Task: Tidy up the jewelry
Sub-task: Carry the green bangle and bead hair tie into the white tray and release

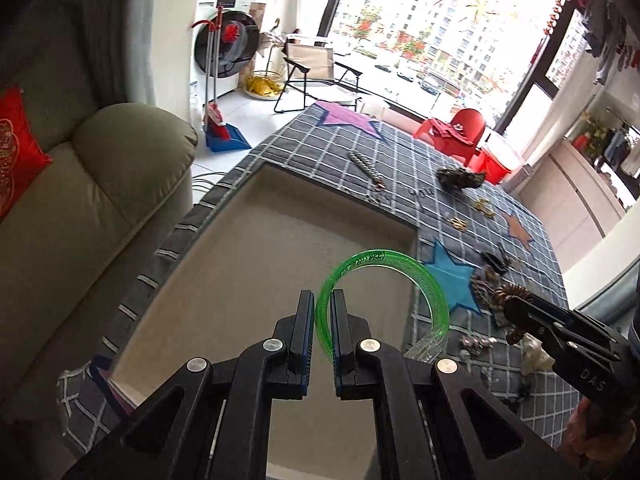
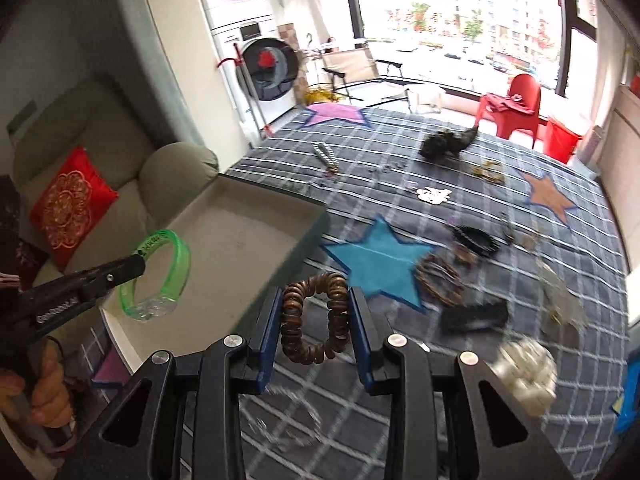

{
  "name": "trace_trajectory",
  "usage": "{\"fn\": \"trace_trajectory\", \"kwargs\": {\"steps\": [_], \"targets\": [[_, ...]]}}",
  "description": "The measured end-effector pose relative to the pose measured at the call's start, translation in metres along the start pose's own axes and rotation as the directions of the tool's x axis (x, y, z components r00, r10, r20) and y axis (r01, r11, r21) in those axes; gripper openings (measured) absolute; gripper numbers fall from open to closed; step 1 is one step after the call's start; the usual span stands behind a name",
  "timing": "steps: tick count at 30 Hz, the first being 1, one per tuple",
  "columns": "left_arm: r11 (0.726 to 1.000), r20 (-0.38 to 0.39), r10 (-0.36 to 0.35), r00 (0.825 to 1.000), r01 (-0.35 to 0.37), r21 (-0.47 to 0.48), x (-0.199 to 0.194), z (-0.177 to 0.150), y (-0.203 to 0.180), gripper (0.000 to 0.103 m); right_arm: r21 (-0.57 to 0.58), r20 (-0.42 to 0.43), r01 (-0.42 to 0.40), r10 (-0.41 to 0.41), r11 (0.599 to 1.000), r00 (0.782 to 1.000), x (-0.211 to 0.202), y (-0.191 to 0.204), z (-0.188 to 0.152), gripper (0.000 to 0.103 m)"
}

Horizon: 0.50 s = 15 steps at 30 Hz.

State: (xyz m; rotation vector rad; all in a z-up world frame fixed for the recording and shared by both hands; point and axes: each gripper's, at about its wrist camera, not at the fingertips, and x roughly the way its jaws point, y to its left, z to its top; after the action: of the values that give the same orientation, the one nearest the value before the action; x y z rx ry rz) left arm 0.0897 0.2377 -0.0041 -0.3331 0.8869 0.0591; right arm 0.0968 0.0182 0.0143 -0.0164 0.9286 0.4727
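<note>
My left gripper [image 1: 322,300] is shut on the rim of a translucent green bangle [image 1: 424,276], held above the shallow beige box [image 1: 280,200]. From the right wrist view the same bangle [image 2: 182,256] hangs off the left gripper [image 2: 138,258] over the box [image 2: 272,200]. My right gripper [image 2: 313,300] is shut on a brown coiled bracelet [image 2: 336,308], its pads pressing the ring from both sides, above the grey checked cloth just right of the box. In the left wrist view the right gripper [image 1: 510,306] carries that bracelet [image 1: 512,294] at the far right.
Loose jewelry lies scattered over the cloth: a beaded strand [image 2: 324,158], gold pieces [image 2: 490,170], a dark hair clip [image 2: 476,240], a white beaded piece [image 2: 524,372]. A green sofa [image 1: 100,208] with a red cushion [image 2: 70,204] stands left of the box. Beyond are a red chair [image 2: 516,104] and a washing machine [image 2: 268,72].
</note>
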Motion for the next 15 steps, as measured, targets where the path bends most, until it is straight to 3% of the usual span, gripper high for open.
{"fn": "trace_trajectory", "kwargs": {"steps": [8,15], "targets": [[0.994,-0.05,0.103,0.993,-0.104,-0.021,0.057,0.03,0.028,0.01,-0.042,-0.069,-0.085,0.082,0.995,0.994,0.079,0.029,0.048,0.036],[0.986,-0.124,0.164,0.979,-0.166,-0.001,0.101,0.041,0.038,0.01,-0.031,-0.132,-0.107,0.102,0.994,0.986,0.14,0.037,0.07,0.036]]}}
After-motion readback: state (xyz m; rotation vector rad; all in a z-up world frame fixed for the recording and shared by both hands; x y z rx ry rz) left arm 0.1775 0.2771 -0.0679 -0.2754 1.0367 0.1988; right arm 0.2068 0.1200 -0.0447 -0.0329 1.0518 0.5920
